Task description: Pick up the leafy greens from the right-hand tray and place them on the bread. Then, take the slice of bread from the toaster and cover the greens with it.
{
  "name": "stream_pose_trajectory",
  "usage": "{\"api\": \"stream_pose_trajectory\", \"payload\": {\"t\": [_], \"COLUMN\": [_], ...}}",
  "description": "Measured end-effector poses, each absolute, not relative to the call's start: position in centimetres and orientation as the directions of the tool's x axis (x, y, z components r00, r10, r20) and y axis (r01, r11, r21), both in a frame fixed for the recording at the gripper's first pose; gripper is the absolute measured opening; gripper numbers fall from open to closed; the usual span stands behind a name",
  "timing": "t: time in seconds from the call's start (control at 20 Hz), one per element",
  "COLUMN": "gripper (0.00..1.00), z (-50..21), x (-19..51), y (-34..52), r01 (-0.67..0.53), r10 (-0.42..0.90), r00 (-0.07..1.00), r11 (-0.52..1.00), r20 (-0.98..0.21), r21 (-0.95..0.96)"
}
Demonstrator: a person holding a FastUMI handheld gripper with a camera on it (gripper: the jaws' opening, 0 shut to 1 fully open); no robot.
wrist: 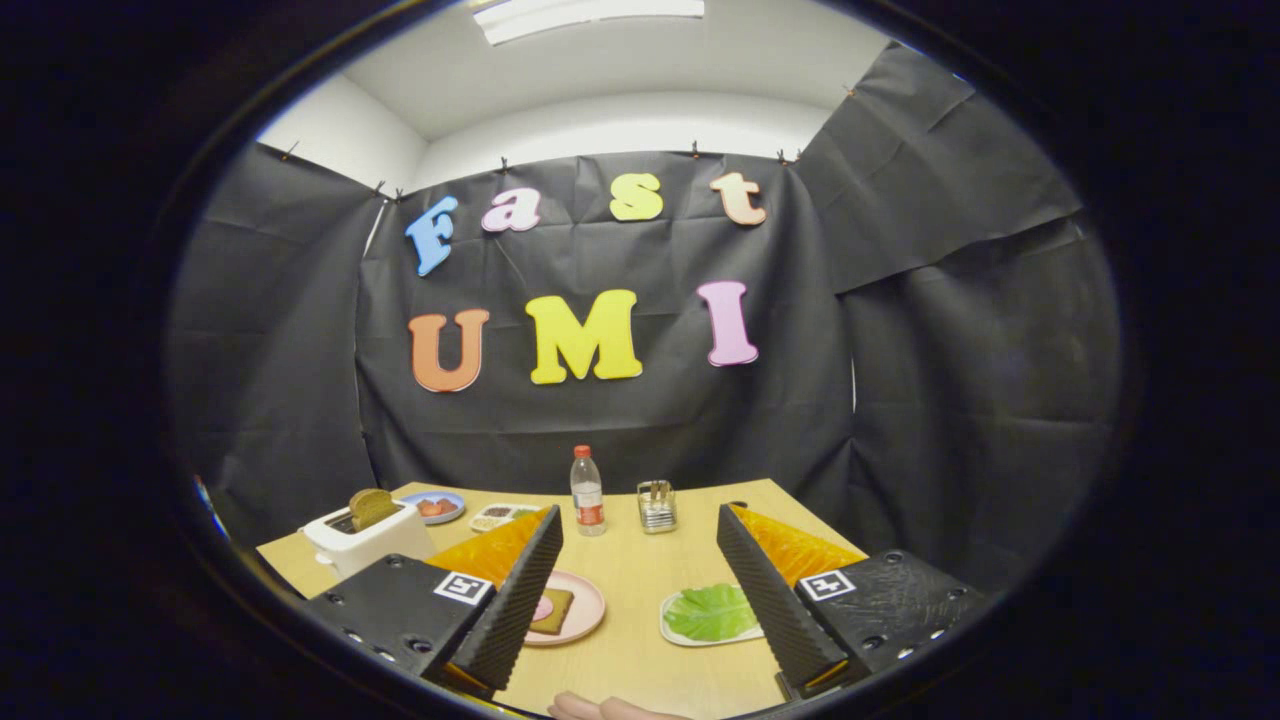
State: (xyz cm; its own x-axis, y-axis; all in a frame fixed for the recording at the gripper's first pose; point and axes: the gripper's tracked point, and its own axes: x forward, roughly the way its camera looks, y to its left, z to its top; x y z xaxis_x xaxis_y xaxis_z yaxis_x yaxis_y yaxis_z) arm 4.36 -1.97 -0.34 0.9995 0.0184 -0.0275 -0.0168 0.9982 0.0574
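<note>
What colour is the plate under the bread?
Pink plate, under the bread, seen in the gripper view beside the open claw.

Green leaf (712, 612) on a white tray (668, 626), brown bread (552, 610) on a pink plate (590, 606), white toaster (368, 540) holding a brown slice (371, 507), red-capped bottle (587, 491) beyond the fingers, perhaps clear

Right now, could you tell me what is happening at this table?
A person is holding the gripper above the table, fingers open and holding nothing. The leafy greens lie on their tray by the right finger. The bread sits on a pink plate by the left finger. Another slice stands in the toaster.
</note>
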Motion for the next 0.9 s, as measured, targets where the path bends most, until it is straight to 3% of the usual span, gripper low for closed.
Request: {"api": "stream_pose_trajectory", "payload": {"t": [0.9], "gripper": [0.95], "z": [-0.7], "x": [3.0], "y": [-3.4], "r01": [0.009], "r10": [-0.007], "r00": [0.999], "r11": [0.999], "r20": [-0.039], "r21": [0.054]}}
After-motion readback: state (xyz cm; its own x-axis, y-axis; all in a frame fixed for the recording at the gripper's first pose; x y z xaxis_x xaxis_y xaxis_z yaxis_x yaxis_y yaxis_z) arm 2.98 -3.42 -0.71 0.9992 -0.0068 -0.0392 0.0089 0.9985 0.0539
